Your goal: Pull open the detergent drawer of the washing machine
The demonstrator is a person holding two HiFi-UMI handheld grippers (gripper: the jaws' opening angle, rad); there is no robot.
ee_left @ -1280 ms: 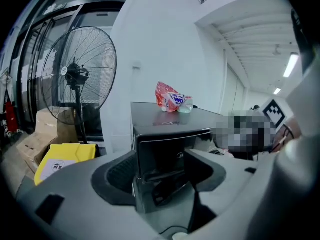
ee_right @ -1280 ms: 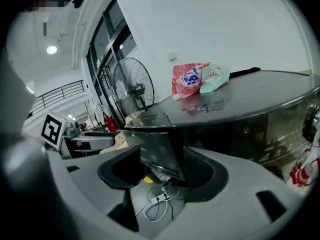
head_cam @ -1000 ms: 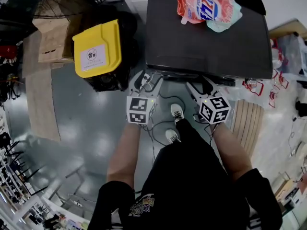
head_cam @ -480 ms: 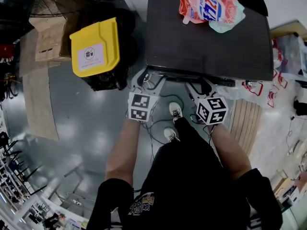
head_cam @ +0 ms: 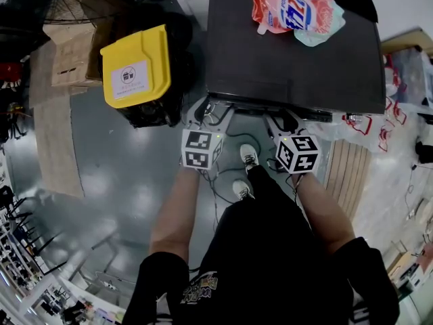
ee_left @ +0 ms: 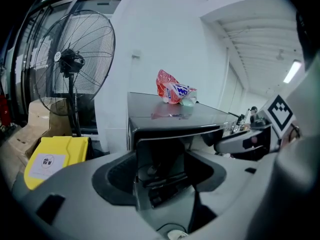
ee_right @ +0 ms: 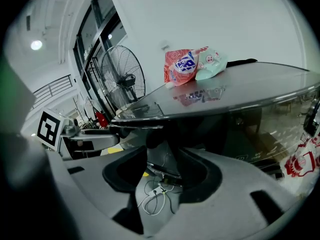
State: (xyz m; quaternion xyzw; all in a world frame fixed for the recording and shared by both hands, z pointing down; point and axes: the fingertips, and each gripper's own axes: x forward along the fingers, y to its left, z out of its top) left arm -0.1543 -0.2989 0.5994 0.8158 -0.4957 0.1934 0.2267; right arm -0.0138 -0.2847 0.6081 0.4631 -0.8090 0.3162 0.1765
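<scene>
The dark grey washing machine [head_cam: 291, 59] is seen from above, with a pink detergent pouch [head_cam: 295, 9] lying on its top. Both grippers are at its front edge. My left gripper [head_cam: 211, 114] is at the front left corner. In the left gripper view the glossy drawer front [ee_left: 162, 156] stands between its jaws [ee_left: 164, 184]; whether the pads press on it is hidden. My right gripper [head_cam: 284, 122] is further right under the top lip. Its jaws [ee_right: 162, 169] have just been closing, a dark part of the machine front sits between them, and the gap is still wide.
A bin with a yellow lid [head_cam: 135, 66] stands left of the machine, with cardboard boxes [head_cam: 71, 59] and a standing fan [ee_left: 75, 64] beyond it. Cables [head_cam: 223, 181] lie on the floor by the person's shoes [head_cam: 249, 158]. A slatted wooden board [head_cam: 348, 171] lies at the right.
Both marker cubes have crept slightly toward the machine's front. Nothing else has visibly moved.
</scene>
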